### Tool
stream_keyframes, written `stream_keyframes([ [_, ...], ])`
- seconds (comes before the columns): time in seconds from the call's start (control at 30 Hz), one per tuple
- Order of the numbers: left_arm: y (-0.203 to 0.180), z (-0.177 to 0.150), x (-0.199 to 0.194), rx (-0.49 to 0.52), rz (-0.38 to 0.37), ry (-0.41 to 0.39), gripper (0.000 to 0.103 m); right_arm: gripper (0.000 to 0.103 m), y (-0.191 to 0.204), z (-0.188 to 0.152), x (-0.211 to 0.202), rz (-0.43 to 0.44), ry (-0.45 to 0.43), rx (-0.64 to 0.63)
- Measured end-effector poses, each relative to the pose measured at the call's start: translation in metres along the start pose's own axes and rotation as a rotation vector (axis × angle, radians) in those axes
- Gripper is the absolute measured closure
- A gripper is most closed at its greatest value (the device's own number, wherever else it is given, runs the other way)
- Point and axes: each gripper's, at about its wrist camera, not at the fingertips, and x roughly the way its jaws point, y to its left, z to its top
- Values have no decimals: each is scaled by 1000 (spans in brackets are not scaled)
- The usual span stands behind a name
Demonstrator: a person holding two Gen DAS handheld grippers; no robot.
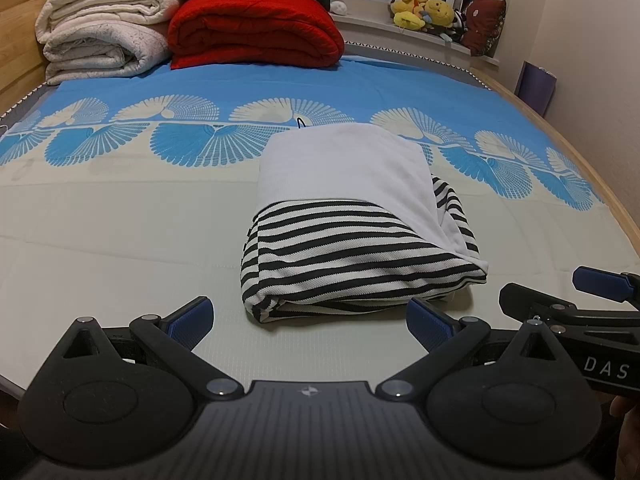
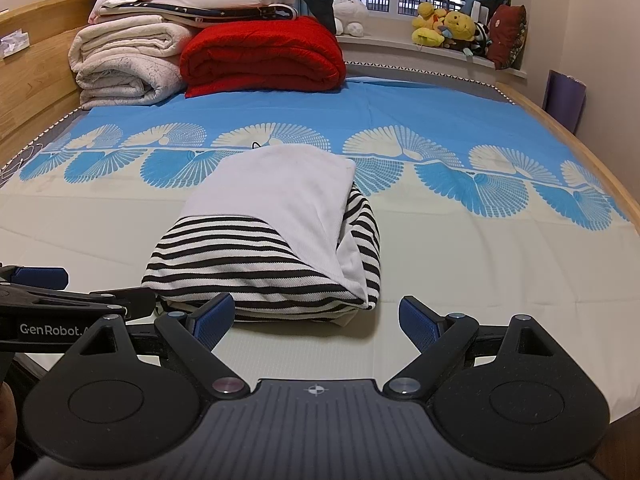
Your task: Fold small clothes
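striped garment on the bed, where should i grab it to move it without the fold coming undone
Probably grip the striped garment at its thick rolled near edge, coming in low from the front. That edge faces both open grippers, left and right, and bundles all layers. Avoid the loose white flap on top, which would likely peel open.

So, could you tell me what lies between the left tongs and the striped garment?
Only bare pale sheet; the left tongs sit just short of the striped garment, in the left wrist view.
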Motion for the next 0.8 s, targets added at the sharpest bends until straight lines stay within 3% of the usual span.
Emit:
stream_keyframes([
  [0.8, 1, -3, 1, 0, -4, 7, 1, 13, 1, -5, 1, 2, 7, 5],
])
